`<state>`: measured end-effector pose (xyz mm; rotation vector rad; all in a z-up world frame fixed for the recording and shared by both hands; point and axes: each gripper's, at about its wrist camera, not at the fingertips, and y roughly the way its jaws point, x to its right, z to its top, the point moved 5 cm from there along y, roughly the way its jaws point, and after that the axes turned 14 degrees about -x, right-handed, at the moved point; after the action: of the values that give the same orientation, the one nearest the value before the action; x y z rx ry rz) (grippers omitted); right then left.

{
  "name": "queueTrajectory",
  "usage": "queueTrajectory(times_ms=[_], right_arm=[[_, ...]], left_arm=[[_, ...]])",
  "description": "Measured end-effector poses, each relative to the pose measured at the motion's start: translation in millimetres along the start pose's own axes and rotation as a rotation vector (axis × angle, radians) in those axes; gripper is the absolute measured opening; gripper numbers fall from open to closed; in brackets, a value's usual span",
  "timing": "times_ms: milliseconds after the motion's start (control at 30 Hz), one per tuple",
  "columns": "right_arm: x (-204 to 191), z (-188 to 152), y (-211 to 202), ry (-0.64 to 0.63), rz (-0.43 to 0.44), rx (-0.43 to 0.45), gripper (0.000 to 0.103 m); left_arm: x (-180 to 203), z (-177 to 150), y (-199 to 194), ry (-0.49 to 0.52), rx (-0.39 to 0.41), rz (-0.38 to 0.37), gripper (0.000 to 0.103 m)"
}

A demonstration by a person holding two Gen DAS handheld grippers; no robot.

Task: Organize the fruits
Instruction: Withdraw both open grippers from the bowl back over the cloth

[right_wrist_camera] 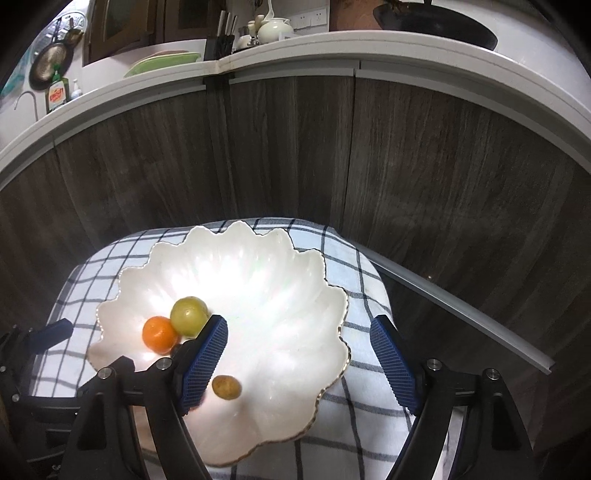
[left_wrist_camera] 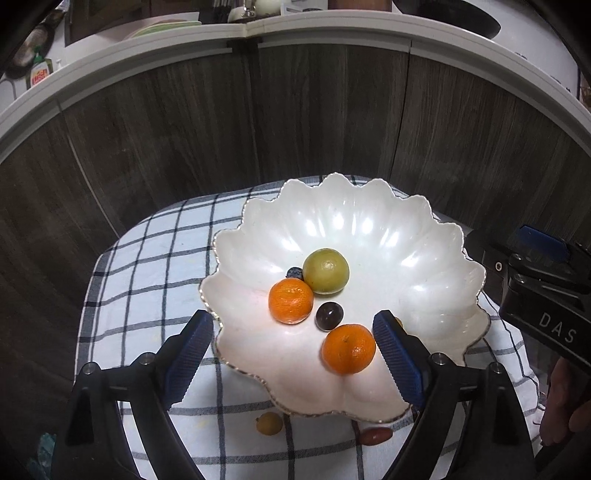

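Note:
A white scalloped bowl sits on a checked cloth. In it lie a green-yellow fruit, two oranges, a dark plum and a small dark berry. My left gripper is open above the bowl's near rim, the near orange just inside its right finger. A small yellow fruit and a red fruit lie on the cloth below the bowl. My right gripper is open and empty over the bowl; a small yellow-brown fruit lies there.
Dark wood cabinet fronts rise right behind the cloth, under a white counter edge with dishes and a soap bottle. The right gripper's body shows at the right in the left wrist view.

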<state>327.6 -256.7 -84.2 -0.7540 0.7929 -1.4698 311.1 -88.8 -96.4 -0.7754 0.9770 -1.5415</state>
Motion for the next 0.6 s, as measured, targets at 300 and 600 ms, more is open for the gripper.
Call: queueTrajectory(times_ms=[300, 600], right_arm=[[-8, -7, -27, -0.012, 0.003, 0.037, 0.08], [-14, -15, -46, -0.011, 0.009, 0.055, 0.08]], left_arm=[[-8, -5, -25, -0.008, 0.036, 0.015, 0.089], [-13, -15, -41, -0.006, 0.052, 0.021, 0.089]])
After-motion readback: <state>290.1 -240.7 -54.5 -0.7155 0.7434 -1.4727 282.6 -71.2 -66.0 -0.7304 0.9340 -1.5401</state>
